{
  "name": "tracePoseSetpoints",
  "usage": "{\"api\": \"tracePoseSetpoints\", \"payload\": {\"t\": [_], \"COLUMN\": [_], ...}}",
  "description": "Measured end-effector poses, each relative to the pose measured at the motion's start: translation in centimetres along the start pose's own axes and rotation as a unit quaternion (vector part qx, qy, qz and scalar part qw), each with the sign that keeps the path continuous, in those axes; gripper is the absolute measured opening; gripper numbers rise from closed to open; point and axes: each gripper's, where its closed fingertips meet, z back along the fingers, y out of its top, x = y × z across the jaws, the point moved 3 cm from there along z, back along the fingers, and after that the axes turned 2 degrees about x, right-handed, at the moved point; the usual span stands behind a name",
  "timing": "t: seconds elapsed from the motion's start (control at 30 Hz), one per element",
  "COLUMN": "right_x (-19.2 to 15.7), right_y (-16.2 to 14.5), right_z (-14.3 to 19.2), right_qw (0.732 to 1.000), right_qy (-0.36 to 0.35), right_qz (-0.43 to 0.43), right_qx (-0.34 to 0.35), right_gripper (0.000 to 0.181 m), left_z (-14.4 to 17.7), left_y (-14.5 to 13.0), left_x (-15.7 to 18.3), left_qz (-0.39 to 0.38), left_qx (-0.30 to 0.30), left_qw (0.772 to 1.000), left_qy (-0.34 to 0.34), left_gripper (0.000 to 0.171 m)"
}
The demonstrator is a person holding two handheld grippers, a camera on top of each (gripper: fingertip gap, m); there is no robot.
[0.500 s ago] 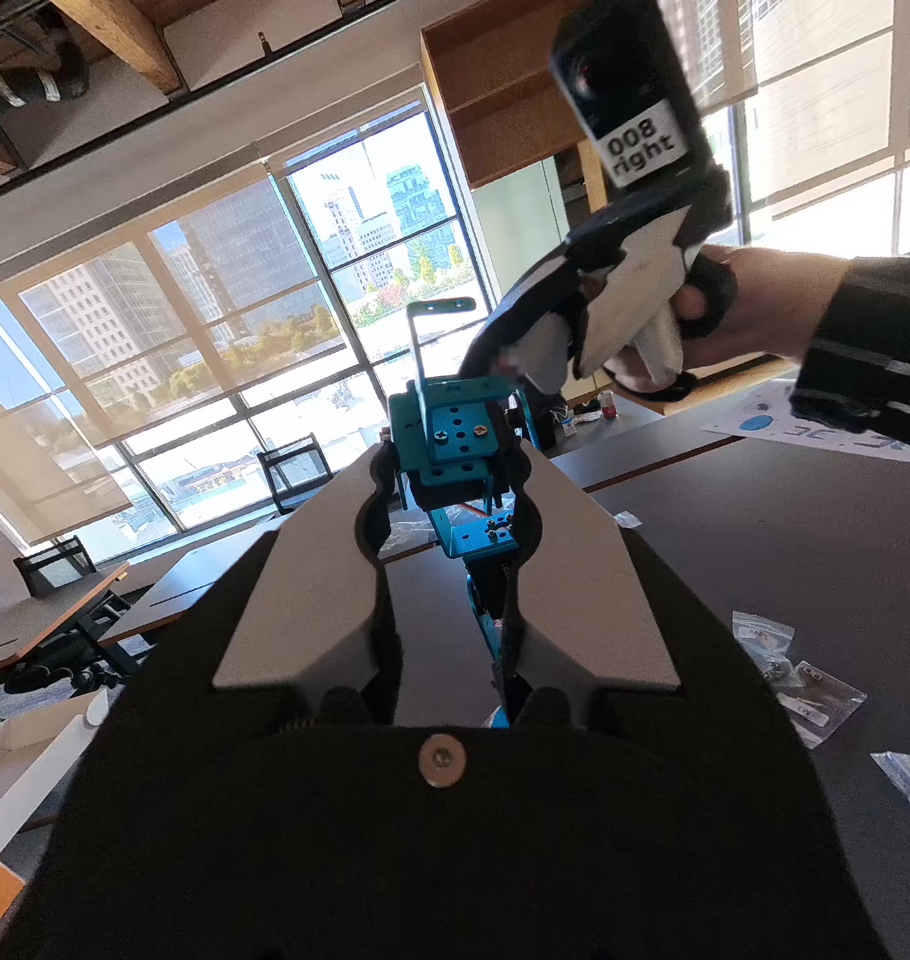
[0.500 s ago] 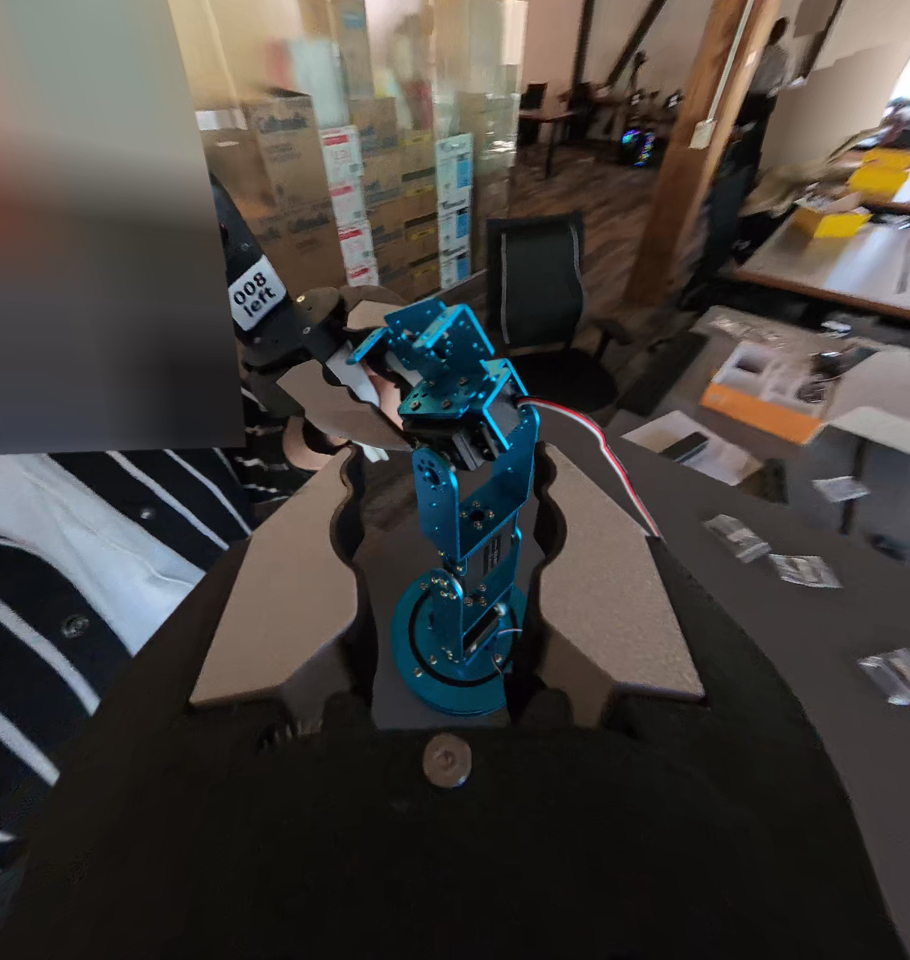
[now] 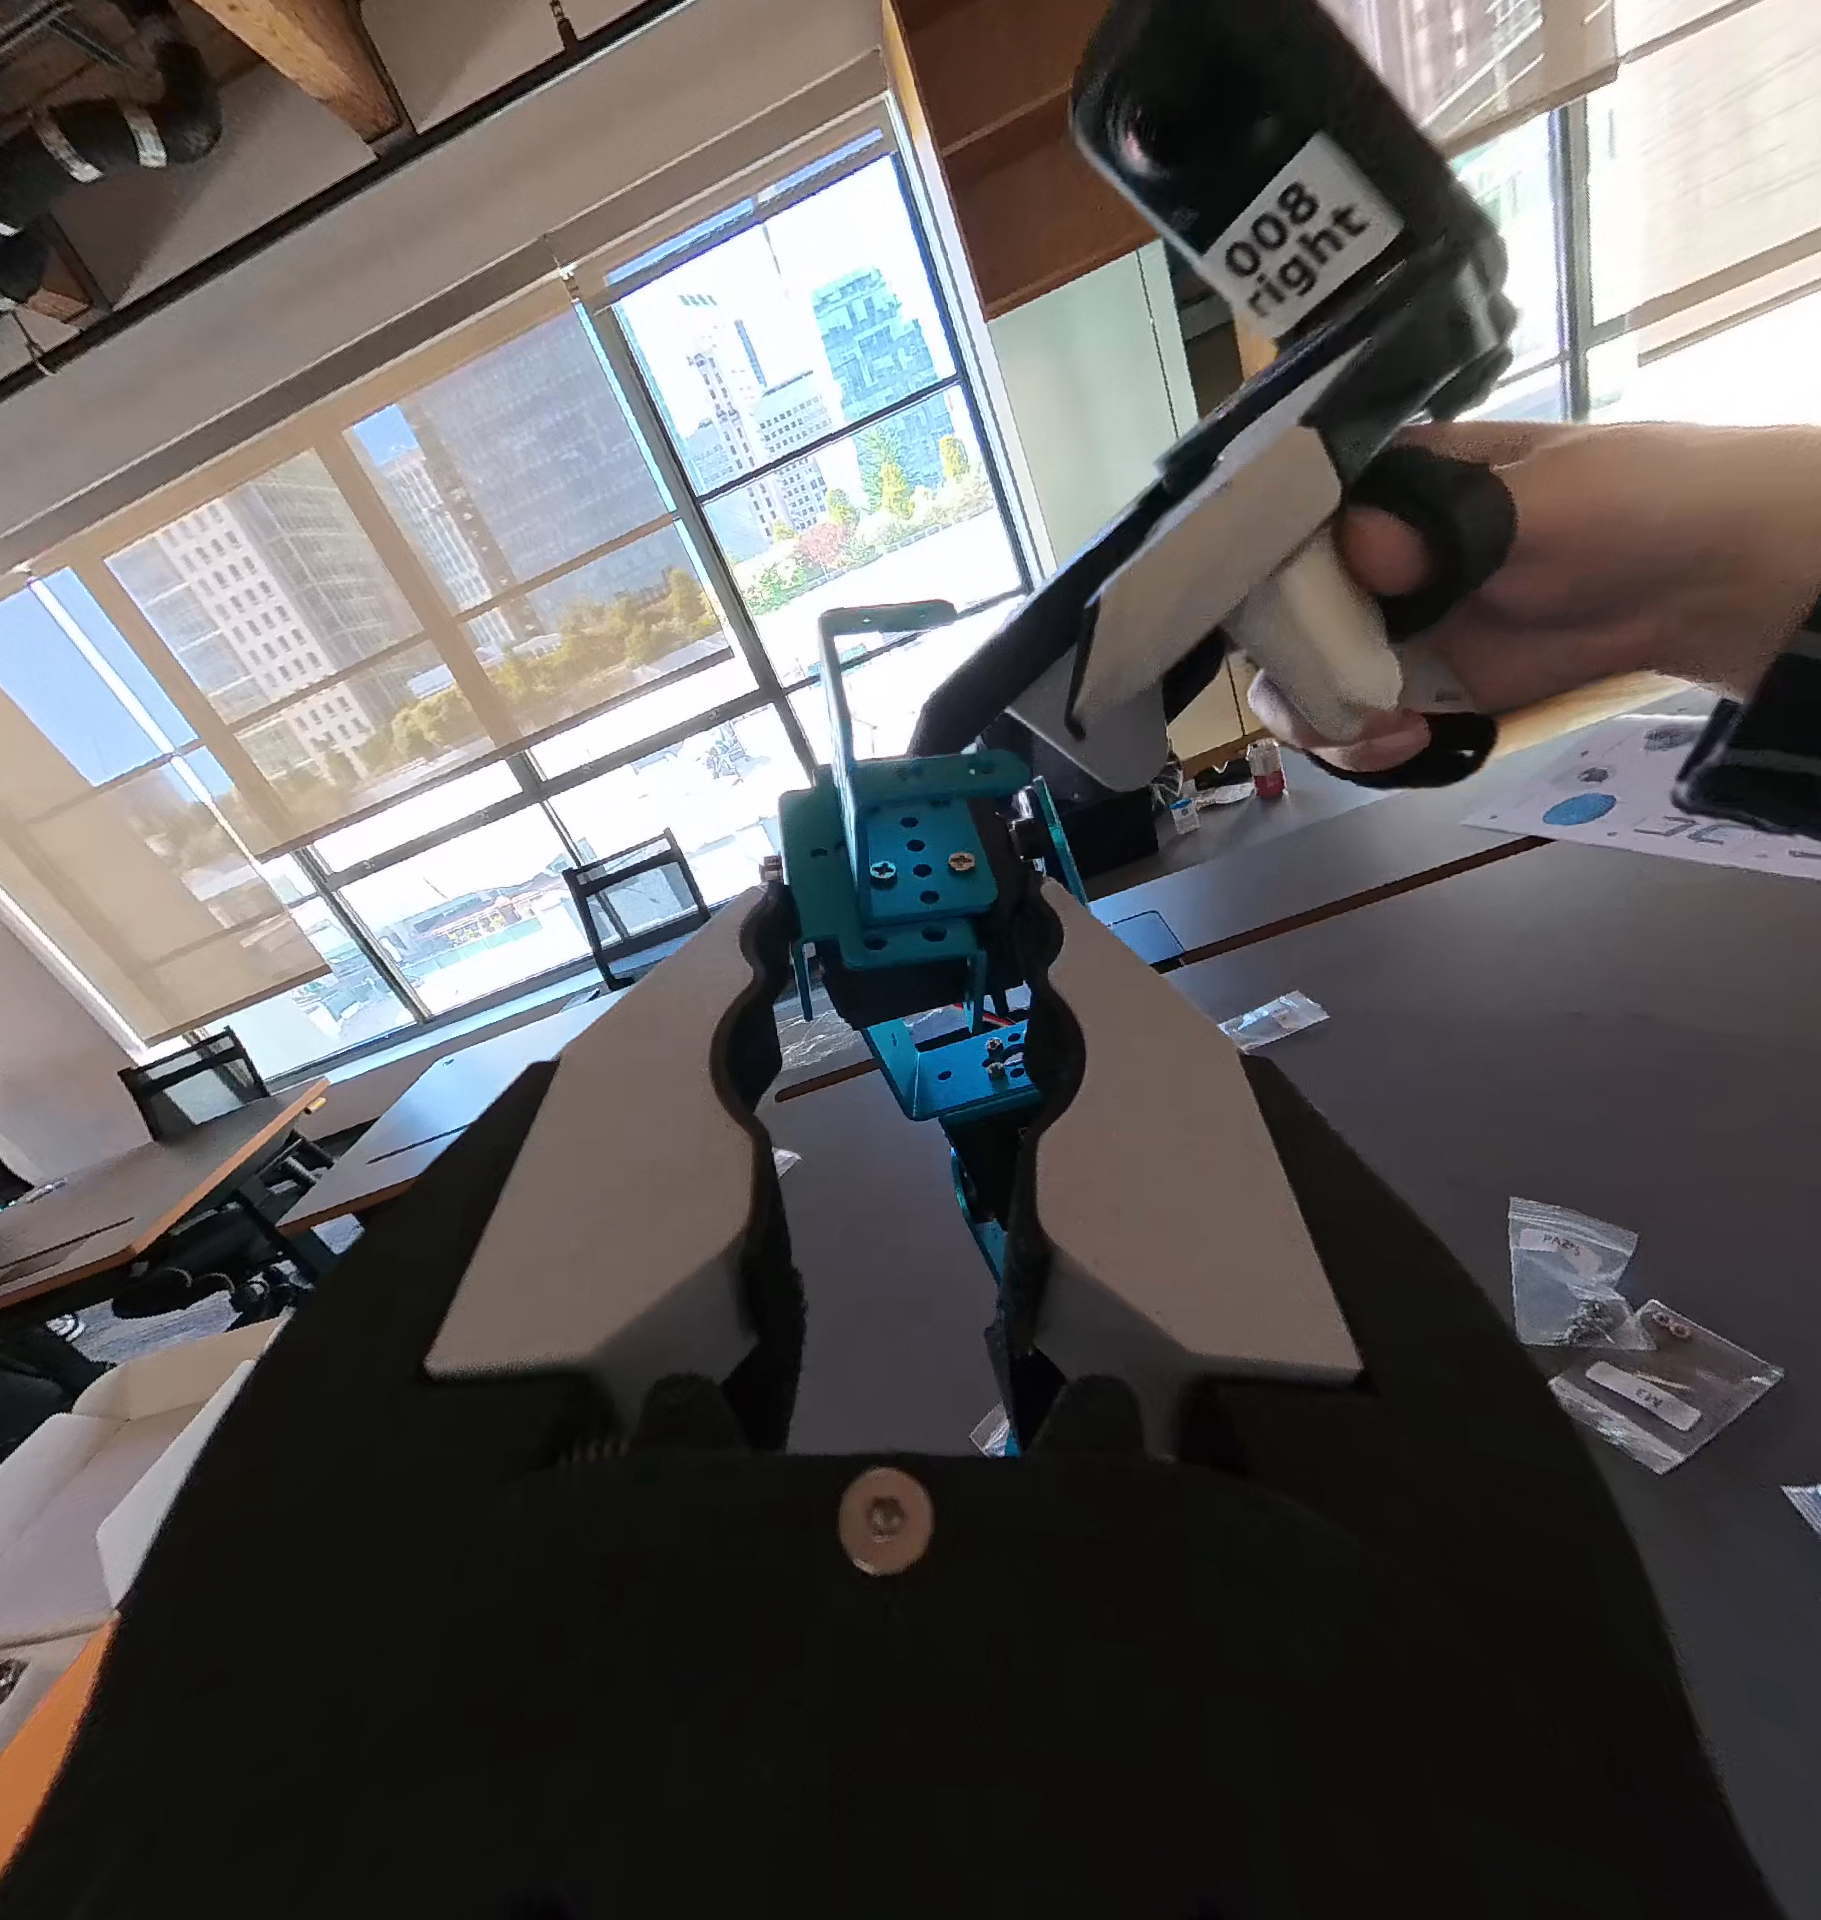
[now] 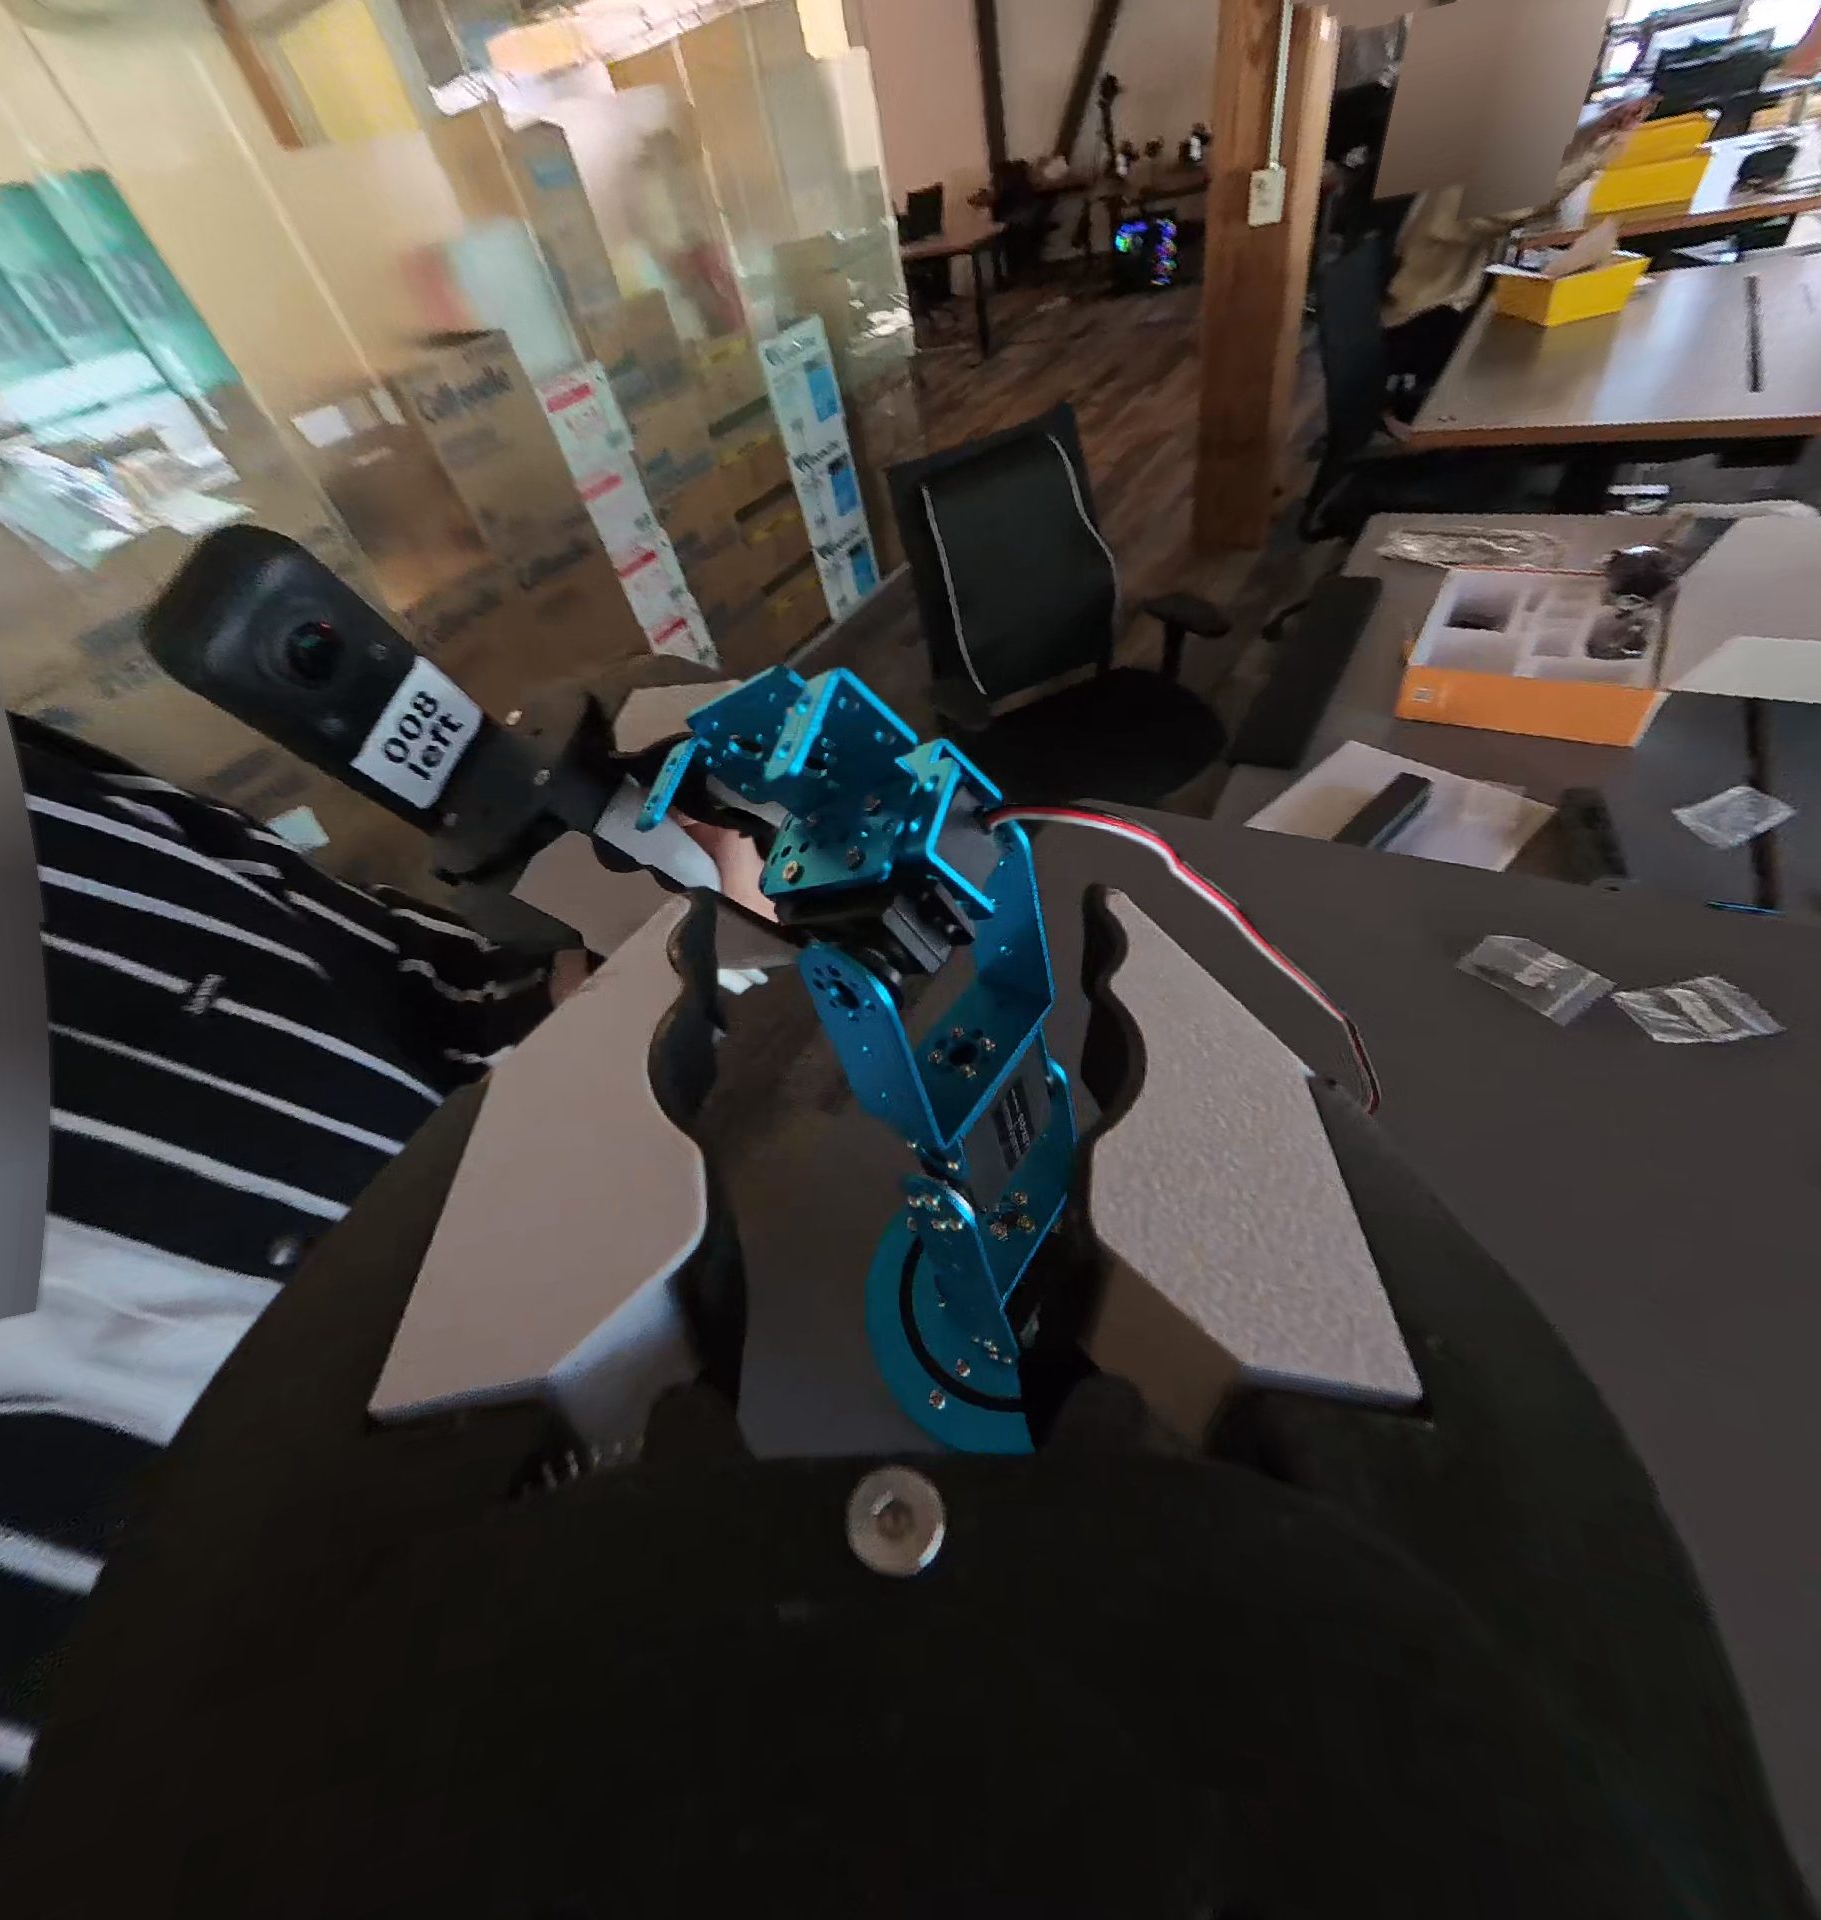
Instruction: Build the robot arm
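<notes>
- Dark grey tabletop (image 3: 1508, 1039) in a sunlit office carries a small blue metal robot arm (image 4: 947, 1049), standing on its round blue base (image 4: 937, 1340).
- Left gripper (image 3: 901, 935) is clamped on the arm's upper bracket (image 3: 916, 862), pads pressing either flank.
- Right gripper (image 4: 901, 935) stands spread and empty; the arm's lower links rise between its fingers without touching either.
- A red-and-white servo cable (image 4: 1197, 862) trails just right of that claw's right finger.
- Clear parts bags (image 3: 1602, 1340) lie well right of the left claw.
- My judgement: steady pressure on the bracket, wrist level, and the free claw clear of the cable, would serve best.
</notes>
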Motion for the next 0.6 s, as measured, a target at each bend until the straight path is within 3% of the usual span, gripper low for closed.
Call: {"api": "tracePoseSetpoints", "payload": {"t": [0.1,0.2,0.3,0.37,0.47,0.6], "right_x": [-1.1,-1.5,-1.7,-2.6,-2.8,-2.7], "right_y": [-0.3,-0.6,-1.1,-2.0,-3.2,-2.5], "right_z": [-1.2,-1.0,-0.3,-1.0,-2.5,-3.3], "right_qw": [0.998,0.963,0.877,0.82,0.756,0.67], "right_qy": [-0.053,-0.149,-0.259,-0.292,-0.333,-0.396], "right_qz": [0.043,0.22,0.396,0.483,0.552,0.62], "right_qx": [-0.013,-0.04,-0.083,-0.095,-0.114,-0.104], "right_gripper": [0.072,0.068,0.065,0.061,0.063,0.058], "left_z": [0.0,0.0,-0.1,-0.1,-0.1,-0.2], "left_y": [0.0,0.0,0.0,0.1,0.2,0.4], "left_x": [0.0,-0.1,-0.2,-0.2,-0.2,-0.2], "left_qz": [0.0,0.017,0.028,0.029,0.032,0.037], "left_qx": [-0.004,-0.005,-0.007,-0.008,-0.013,-0.023], "left_qw": [1.0,1.0,1.0,0.999,0.999,0.999], "left_qy": [0.001,-0.007,-0.012,-0.013,-0.014,-0.016], "left_gripper": [0.042,0.042,0.042,0.042,0.042,0.042]}}
